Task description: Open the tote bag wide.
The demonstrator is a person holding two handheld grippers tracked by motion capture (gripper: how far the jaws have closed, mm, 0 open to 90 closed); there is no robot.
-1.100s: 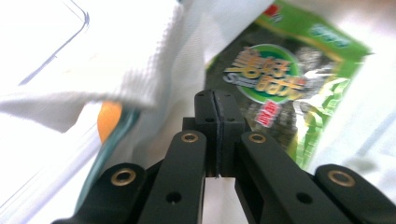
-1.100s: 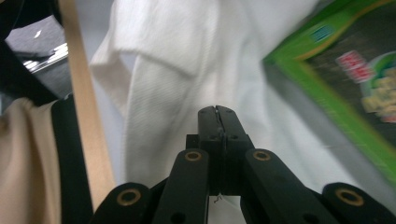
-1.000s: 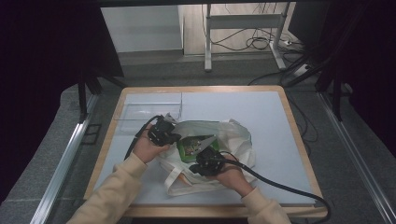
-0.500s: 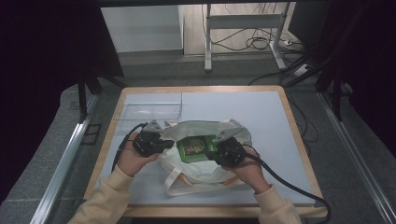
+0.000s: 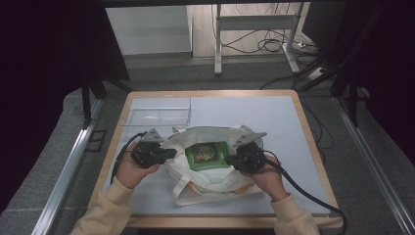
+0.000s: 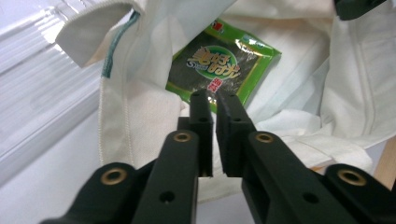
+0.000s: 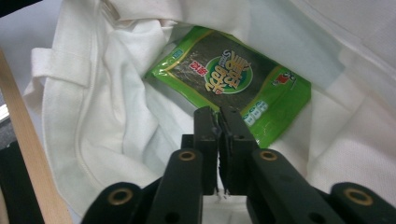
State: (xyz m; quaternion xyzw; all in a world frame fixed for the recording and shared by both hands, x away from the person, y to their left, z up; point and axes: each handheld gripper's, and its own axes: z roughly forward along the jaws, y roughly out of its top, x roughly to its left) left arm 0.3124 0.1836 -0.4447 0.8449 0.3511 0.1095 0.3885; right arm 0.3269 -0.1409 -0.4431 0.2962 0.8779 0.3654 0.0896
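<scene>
A white cloth tote bag (image 5: 205, 183) lies on the table with its mouth spread wide. Inside it lies a flat green seaweed packet (image 5: 208, 154). My left gripper (image 5: 172, 153) is at the bag's left rim and my right gripper (image 5: 230, 159) at its right rim, each pointing inward. In the left gripper view the jaws (image 6: 212, 95) stand a narrow slit apart over the packet (image 6: 219, 65), and I see nothing pinched between them. In the right gripper view the jaws (image 7: 217, 112) also stand a slit apart above the packet (image 7: 229, 74). Both pairs have just been opening.
A clear plastic tray (image 5: 156, 116) stands at the back left of the blue-grey mat. The table's wooden rim (image 5: 210, 93) frames the mat. A black cable (image 5: 303, 191) trails from the right gripper to the front right. Metal rails run along both sides.
Both grippers have moved apart from the bag's middle to its two sides, spreading the mouth. The green packet now lies in plain sight between them.
</scene>
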